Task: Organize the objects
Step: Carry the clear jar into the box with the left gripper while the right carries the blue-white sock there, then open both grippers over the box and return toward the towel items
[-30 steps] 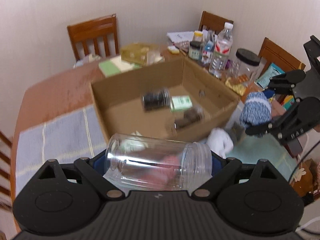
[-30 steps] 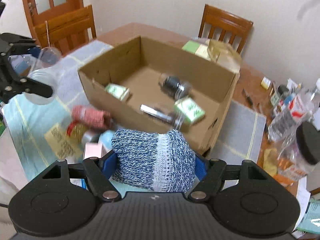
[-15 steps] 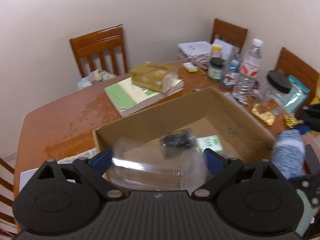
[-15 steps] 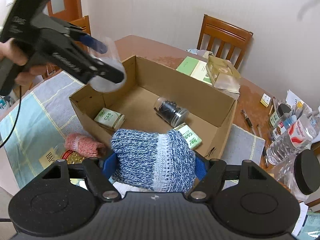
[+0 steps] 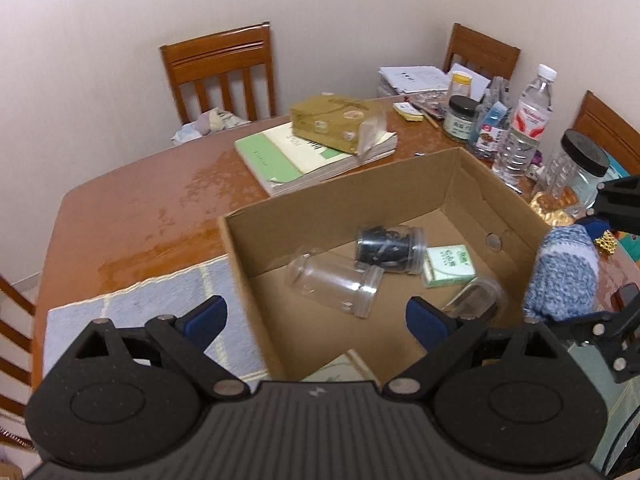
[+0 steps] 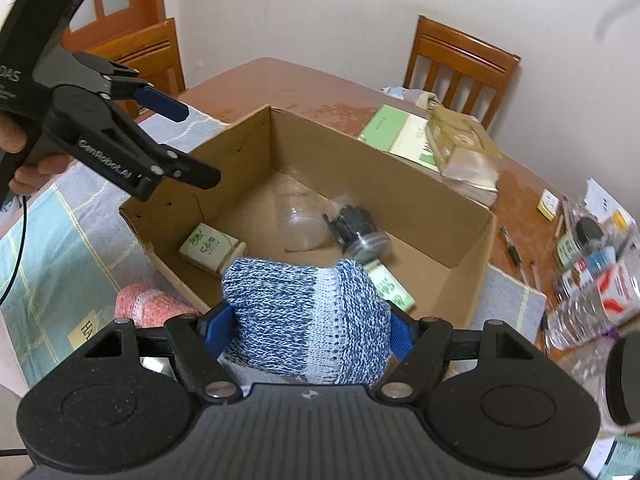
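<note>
An open cardboard box (image 5: 440, 184) stands on the table. Inside lie a clear plastic jar (image 5: 334, 286) on its side, a dark-filled jar (image 5: 390, 248) and a green carton (image 5: 450, 266). My left gripper (image 5: 316, 316) hangs open above the box's near corner, with nothing between its blue pads. The right wrist view shows the left gripper (image 6: 192, 144) over the box's left wall (image 6: 192, 168), with the clear jar (image 6: 298, 222) below it. My right gripper (image 6: 308, 320) is shut on a blue-and-white knitted roll (image 6: 304, 320), held over the box's near rim.
Books topped by a tan packet (image 5: 336, 122) lie behind the box. Bottles and jars (image 5: 524, 120) crowd the far right. A pink knitted roll (image 6: 148, 304) lies on the checked cloth (image 6: 48, 240) outside the box. Wooden chairs (image 5: 220, 72) ring the table.
The left gripper carried the clear jar over the box and opened; the jar now lies inside. The right gripper moved toward the box with the blue knitted roll still held.
</note>
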A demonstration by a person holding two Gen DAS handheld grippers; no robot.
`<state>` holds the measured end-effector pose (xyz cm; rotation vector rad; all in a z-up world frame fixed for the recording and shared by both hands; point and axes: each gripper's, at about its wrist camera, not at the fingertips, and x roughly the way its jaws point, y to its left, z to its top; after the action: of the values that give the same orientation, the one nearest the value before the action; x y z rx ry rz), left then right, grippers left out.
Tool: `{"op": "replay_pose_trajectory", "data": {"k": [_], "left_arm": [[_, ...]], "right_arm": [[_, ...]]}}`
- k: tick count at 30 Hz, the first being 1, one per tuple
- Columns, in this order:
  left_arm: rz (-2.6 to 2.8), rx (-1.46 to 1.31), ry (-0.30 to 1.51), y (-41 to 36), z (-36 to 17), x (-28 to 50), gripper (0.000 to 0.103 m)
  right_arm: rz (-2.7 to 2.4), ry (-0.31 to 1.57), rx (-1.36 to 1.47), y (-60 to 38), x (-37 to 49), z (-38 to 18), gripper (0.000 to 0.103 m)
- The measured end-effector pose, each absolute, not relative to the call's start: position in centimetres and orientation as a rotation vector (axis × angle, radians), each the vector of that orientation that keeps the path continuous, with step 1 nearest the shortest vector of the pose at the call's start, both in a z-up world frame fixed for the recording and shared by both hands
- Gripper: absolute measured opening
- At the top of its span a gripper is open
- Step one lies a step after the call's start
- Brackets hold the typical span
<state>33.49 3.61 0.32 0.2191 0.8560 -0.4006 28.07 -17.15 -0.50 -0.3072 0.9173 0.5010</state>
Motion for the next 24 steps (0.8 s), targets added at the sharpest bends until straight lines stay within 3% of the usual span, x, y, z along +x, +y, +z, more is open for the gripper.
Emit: {"op": "replay_pose_trajectory", "data": {"k": [8,13,24], "left_arm": [[-0.34,0.171,0.839,6.3,1.7,33.2,0.096],[-0.309,0.139,0.838,7.5,1.9,33.0,0.096],[-0.201,0.099,0.891,8.8,0.4,30.2,0.101]], "right_arm": [[0.563,0.913,-0.344,-13.4,30.2,-0.3,0.08],[0.595,0.881,-0.367,-11.1,30.7,-0.1,0.097],[0.547,0.889,-0.343,-11.4,28.5,-0.2,0.103]]}}
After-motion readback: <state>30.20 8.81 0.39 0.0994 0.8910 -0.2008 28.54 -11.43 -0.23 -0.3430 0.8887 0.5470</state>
